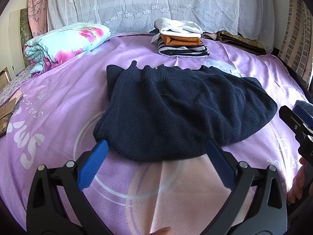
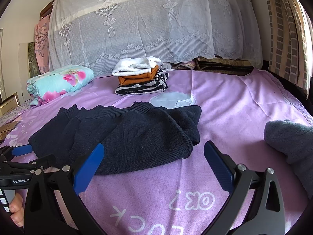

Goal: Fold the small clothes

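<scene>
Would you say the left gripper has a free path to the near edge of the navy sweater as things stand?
Probably yes. The left gripper is open, its fingertips already flank the near hem of the navy sweater, and only bare purple bedsheet lies between them. The right gripper stays off to the side.

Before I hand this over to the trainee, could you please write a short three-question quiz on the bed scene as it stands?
1. True or false: the left gripper is clamped on the navy sweater.
2. Multiple choice: in the folded stack at the back of the bed, which piece lies on top? A) striped B) orange C) white
3. Short answer: what lies at the left rear of the purple bedsheet?

Key
1. False: both blue fingers are spread wide at the sweater's near hem, gripping nothing; the right gripper is open too.
2. C, white, over the orange piece, with the striped one at the bottom.
3. A rolled floral quilt.
</scene>
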The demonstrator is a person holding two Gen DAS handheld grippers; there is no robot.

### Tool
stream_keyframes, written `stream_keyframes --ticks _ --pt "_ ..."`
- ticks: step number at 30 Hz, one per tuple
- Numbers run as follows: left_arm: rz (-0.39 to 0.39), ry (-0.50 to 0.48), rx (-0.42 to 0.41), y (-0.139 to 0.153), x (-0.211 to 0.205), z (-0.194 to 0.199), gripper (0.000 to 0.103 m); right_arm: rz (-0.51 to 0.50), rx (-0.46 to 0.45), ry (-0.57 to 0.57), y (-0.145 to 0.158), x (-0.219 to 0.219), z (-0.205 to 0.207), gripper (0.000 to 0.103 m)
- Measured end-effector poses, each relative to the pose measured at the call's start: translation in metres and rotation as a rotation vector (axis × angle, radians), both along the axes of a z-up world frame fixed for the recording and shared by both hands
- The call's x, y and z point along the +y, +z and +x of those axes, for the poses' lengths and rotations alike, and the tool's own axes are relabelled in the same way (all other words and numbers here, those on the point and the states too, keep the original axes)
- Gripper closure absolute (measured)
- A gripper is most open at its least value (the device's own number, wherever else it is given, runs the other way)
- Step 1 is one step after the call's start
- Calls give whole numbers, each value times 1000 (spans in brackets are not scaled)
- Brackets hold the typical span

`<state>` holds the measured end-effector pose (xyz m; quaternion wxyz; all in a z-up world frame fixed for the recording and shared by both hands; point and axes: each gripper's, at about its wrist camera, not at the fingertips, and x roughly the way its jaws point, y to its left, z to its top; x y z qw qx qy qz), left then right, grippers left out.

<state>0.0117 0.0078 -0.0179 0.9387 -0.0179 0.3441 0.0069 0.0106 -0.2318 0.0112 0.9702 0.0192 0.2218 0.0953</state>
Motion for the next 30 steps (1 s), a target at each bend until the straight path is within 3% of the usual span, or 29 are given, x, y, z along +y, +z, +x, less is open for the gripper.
stream_keyframes --ticks 10,14,17,19,23,26,30 --pt "-42 -11 27 4 10 4 2 25 36 7 -6 -4 6 1" --pt "-46 -3 17 14 24 3 2 55 78 98 -2 -3 15 1" --pt "-26 35 -17 29 41 3 2 -12 58 150 12 10 27 1" --pt "-24 45 -26 41 52 12 2 -87 71 190 24 26 50 1" --pt "-64 43 -21 55 71 47 2 -138 132 205 35 40 118 1" --pt "-120 9 47 52 77 88 2 -111 262 194 29 45 176 1" --pt "-222 -25 172 29 78 140 3 -106 420 154 -1 46 221 1"
